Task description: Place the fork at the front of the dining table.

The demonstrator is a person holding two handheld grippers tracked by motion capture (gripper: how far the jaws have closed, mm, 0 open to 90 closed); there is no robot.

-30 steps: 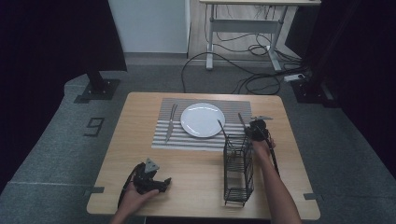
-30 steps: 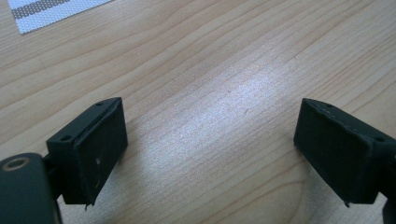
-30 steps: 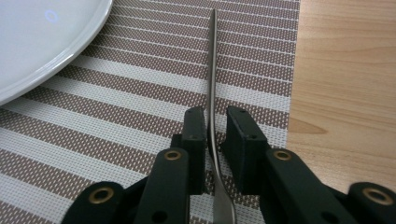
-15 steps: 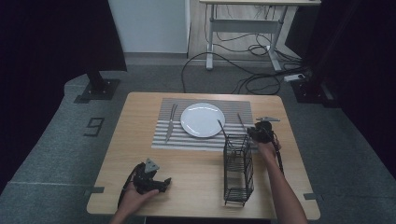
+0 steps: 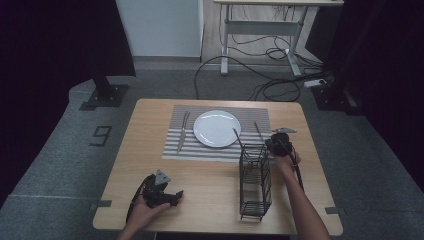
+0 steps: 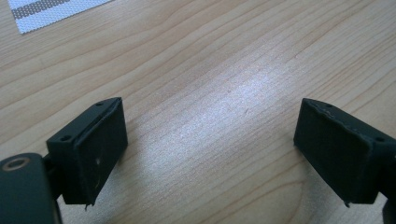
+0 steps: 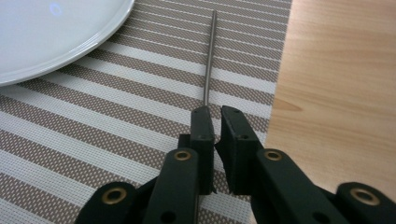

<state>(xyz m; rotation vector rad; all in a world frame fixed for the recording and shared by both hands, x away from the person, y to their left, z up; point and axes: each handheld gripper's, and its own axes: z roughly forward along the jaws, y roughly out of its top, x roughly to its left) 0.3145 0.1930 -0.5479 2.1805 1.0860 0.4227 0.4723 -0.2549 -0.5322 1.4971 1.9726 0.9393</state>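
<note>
The rod [image 7: 210, 56], a thin metal utensil handle whose far end could not be made out, lay flat on the mat [image 7: 93, 116] just right of the plate [image 7: 46, 37], running roughly alongside the plate's edge. That looked like a place setting being laid, with cutlery flanking the plate.

The right gripper [image 7: 217, 116] sat low over the rod's near end. Its jaws were drawn almost together, with a thin slit between them. The rod seemed to run under one jaw rather than into the slit, so it could not be told whether the gripper clasped it or merely rested above it. The low, flat approach suited a thin piece lying on woven fabric.

In the high view another utensil [image 5: 182, 131] lay on the mat left of the plate, parallel to the rod, which fits a matched setting. A second thin handle [image 5: 236, 137] slanted from the plate's right rim toward the wire rack [image 5: 255, 182]. The rack stood on the bare table [image 5: 210, 180] nearer the person than the plate, probably as the cutlery's store, within reach of the right hand.

The left gripper [image 6: 208, 140] rested on the table well left of the plate and nearer the person. Its jaws were spread wide over bare wood and held nothing, seemingly parked out of the way
</note>
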